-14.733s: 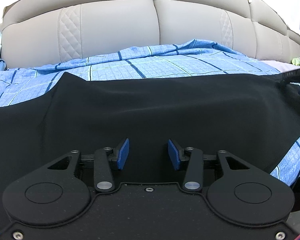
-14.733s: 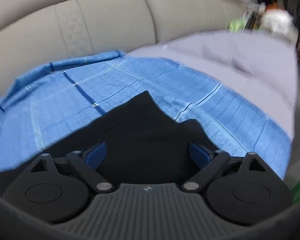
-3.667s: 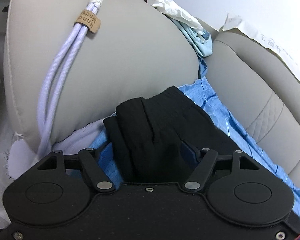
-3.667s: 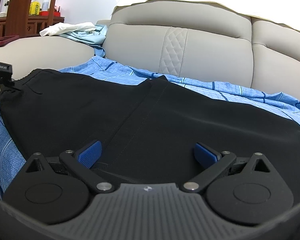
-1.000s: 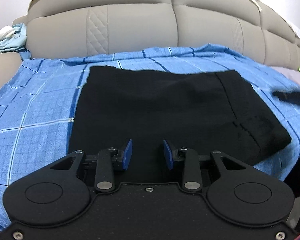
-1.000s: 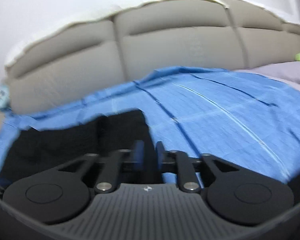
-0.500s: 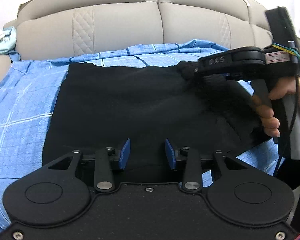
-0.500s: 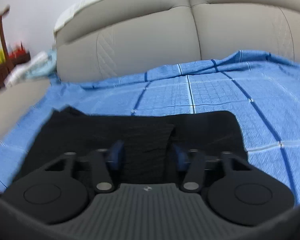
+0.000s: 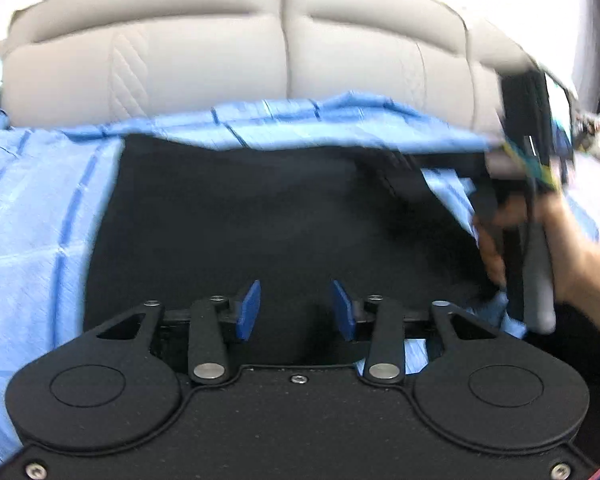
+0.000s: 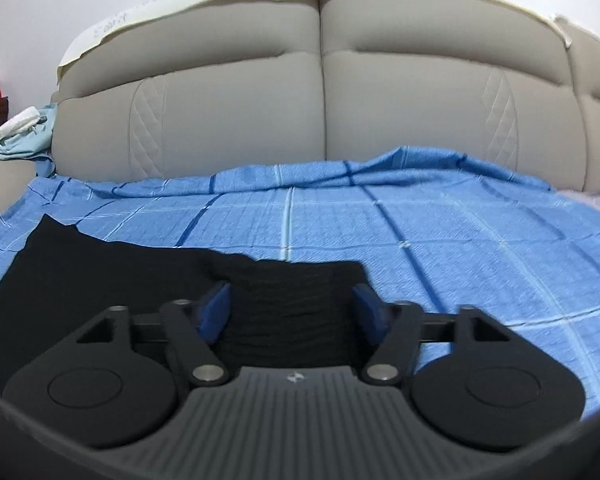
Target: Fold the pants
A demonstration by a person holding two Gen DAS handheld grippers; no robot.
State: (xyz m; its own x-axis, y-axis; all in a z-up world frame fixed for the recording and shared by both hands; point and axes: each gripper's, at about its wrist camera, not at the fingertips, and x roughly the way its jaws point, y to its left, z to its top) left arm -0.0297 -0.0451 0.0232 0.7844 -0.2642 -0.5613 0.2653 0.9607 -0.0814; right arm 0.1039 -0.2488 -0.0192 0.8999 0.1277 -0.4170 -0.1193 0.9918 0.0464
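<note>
The black pants point(image 9: 260, 216) lie folded into a rough rectangle on a blue checked sheet point(image 9: 32, 208). My left gripper point(image 9: 296, 308) is open over the near edge of the pants, with cloth showing between its blue pads. My right gripper point(image 10: 292, 304) is open over the right end of the pants point(image 10: 112, 272). The right gripper also shows, blurred, at the right of the left wrist view point(image 9: 516, 184), held in a hand at the pants' right edge.
The sheet point(image 10: 420, 224) covers the seat of a beige sofa point(image 10: 320, 100). Crumpled light cloths point(image 10: 16, 136) lie on the sofa's left arm. A pale grey cloth point(image 10: 596, 204) lies on the seat at far right.
My right gripper has opened wider and sits lower over the pants' right end. In the left wrist view the right gripper has moved to the right. My left gripper stays open.
</note>
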